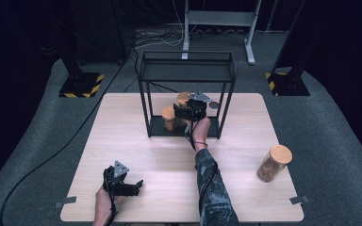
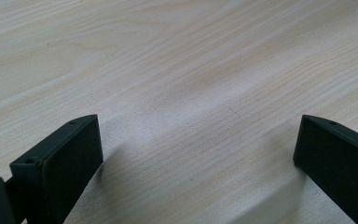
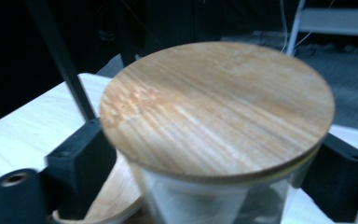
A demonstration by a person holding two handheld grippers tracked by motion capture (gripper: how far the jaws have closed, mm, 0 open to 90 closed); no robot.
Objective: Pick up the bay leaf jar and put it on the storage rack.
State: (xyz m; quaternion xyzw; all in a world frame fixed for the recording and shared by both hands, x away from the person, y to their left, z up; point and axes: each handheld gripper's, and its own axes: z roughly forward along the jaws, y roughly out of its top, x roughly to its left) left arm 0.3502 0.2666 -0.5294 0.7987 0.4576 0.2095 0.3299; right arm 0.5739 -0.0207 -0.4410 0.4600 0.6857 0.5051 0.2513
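Right hand-held gripper [image 1: 187, 112] grips a jar [image 3: 216, 121] inside the black rack [image 1: 187, 70].
Left hand-held gripper [image 2: 198, 154] gapes empty over bare near tabletop [image 2: 177, 60]; another jar [image 1: 274, 163] stands far right.

- A two-level shelf frame [image 1: 147, 101] stands on the table [image 1: 136, 155], at its far middle
- Two lidded jars sit on the frame's lower level: one jar [image 1: 169, 118] to the left front, another jar [image 1: 183, 99] behind it to the right
- The right gripper [image 1: 190, 112] reaches into the frame, its jaws on either side of a jar [image 3: 216, 140] just under the lid
- A third jar [image 1: 274, 163] stands on the table near the right edge, well apart from the frame
- The left gripper [image 1: 122, 183] rests at the near left of the table, jaws apart
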